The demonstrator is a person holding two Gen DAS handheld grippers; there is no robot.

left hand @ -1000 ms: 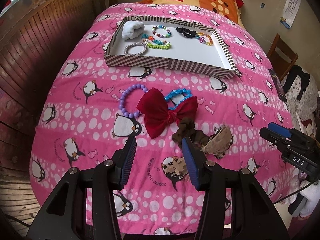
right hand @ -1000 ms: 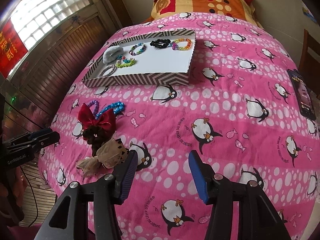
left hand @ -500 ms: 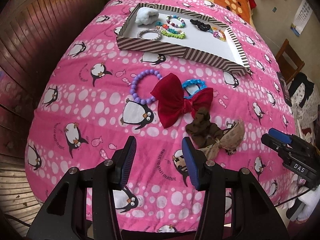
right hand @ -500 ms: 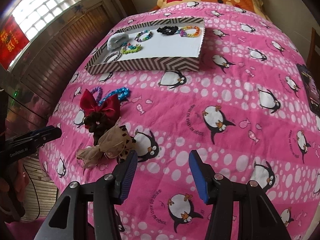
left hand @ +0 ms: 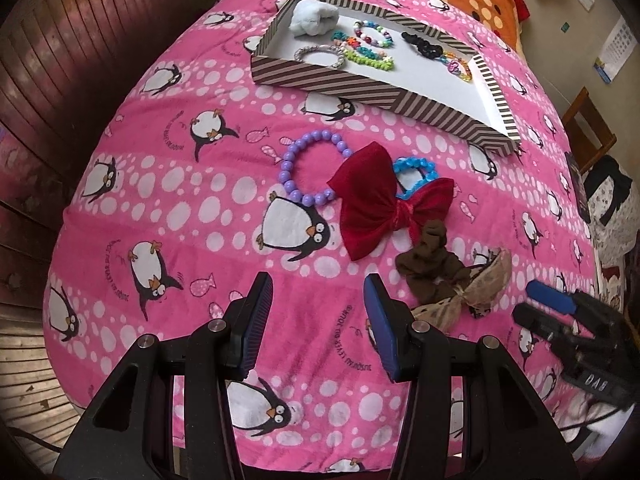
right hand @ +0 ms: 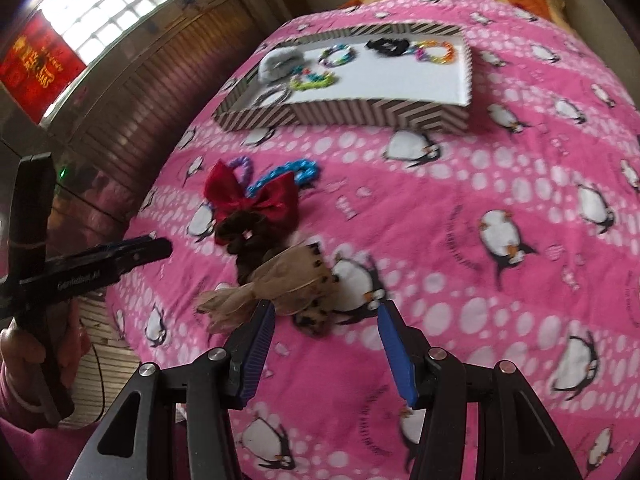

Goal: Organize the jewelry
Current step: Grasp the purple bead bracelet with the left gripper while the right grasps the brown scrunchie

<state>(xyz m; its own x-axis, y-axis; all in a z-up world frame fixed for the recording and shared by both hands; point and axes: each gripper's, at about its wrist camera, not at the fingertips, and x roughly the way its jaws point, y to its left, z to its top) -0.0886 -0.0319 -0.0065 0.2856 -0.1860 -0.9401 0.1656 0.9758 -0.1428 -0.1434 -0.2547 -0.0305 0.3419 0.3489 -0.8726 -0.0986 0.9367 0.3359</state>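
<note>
Left wrist view: the left gripper (left hand: 316, 300) hangs wide and empty over the pink bedspread (left hand: 168, 200). The striped tray (left hand: 360, 88) near the far edge already holds several bracelets and a black scrunchie (left hand: 422, 42). The purple bracelet (left hand: 310, 168), blue bracelet (left hand: 416, 170), red bow (left hand: 380, 204) and brown scrunchie (left hand: 428, 264) remain outside, mid-bed.

Right wrist view: the right gripper (right hand: 326, 316), open and empty, sits just short of the beige bow (right hand: 280, 284), probably next.

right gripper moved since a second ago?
Yes. The right gripper has come in toward the beige bow; its open jaws now nearly reach it, and the striped tray looms larger.
</note>
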